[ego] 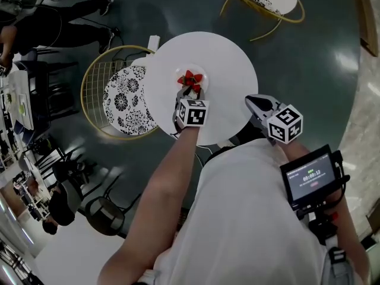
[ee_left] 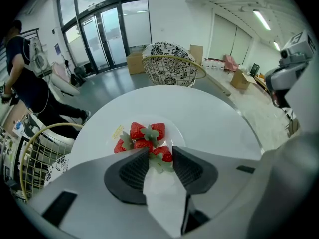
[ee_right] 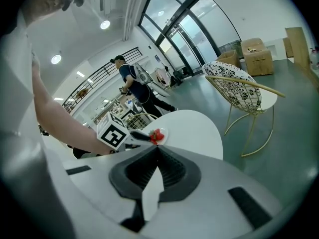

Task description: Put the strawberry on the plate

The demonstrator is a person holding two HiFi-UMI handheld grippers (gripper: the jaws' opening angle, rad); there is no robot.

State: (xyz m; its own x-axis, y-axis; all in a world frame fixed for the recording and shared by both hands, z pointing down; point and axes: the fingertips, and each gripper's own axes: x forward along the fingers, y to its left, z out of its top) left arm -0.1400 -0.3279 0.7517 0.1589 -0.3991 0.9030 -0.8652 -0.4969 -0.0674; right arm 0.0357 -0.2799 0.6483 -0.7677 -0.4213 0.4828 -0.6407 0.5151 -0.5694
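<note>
1. Setting: an open hall with a dark floor and glass doors. A round white desk (ego: 231,70) fills the upper centre of the head view, with a wire chair (ego: 119,94) to its left.
2. Left claw (ee_left: 161,151): pinching one strawberry (ee_left: 163,155) between its tips, leaves toward the camera, low over the near rim of the plate (ee_left: 177,133), at the centre of the left gripper view.
3. Plate contents: a heap of other strawberries (ee_left: 142,133) lies just beyond the held one, which appears to touch or nearly touch it.
4. Right claw (ee_right: 157,151): pressed together with nothing in it, held off the desk's edge at right centre of the head view.
5. Handling note, as a judgement:
   - Set the berry down on bare plate beside the heap, not on top, so it cannot roll.
   - Spread the jaws only a little and evenly.
   - Lift straight back toward the lower frame so the tips do not drag the leaves or nudge the heap.
6. Risk: the plate looks light, so a sideways push could slide it across the desk.
</note>
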